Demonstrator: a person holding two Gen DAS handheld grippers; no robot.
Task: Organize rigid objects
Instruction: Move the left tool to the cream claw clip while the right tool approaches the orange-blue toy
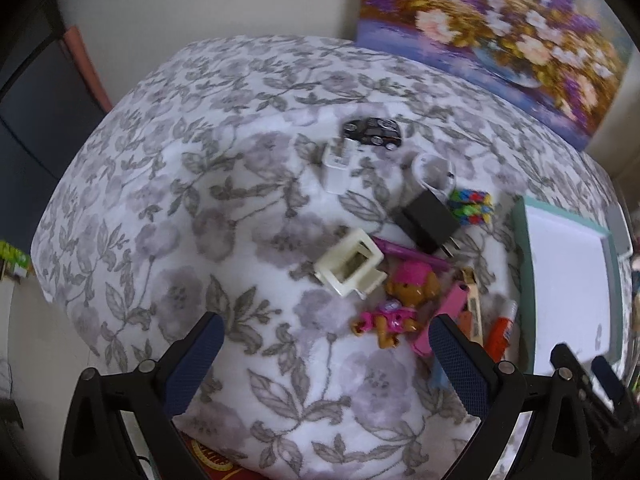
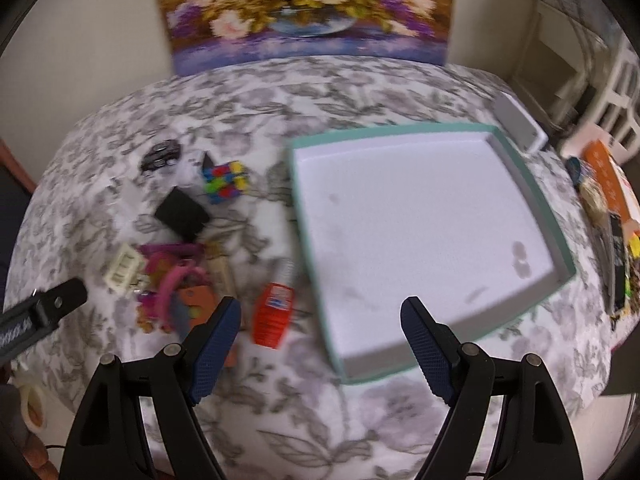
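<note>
Right gripper [image 2: 316, 344]: your jaws gape, empty.
Glue bottle [image 2: 274, 312]: just ahead-left of your left fingertip, long axis pointing away.
Teal tray [image 2: 532, 192]: ahead-right, empty.
Left gripper [image 1: 324, 356]: agape, farther off.

right claw [image 2: 320, 344] spread wide above empty tray [image 2: 532, 200].

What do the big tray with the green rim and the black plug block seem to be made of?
Tray: probably cardboard, matte white inside, with thin straight walls, sharp folded corners and a teal outer skin. Black plug block: most likely moulded plastic with a dull, even finish, and small metal prongs at one end. The blur leaves finer texture open.
</note>
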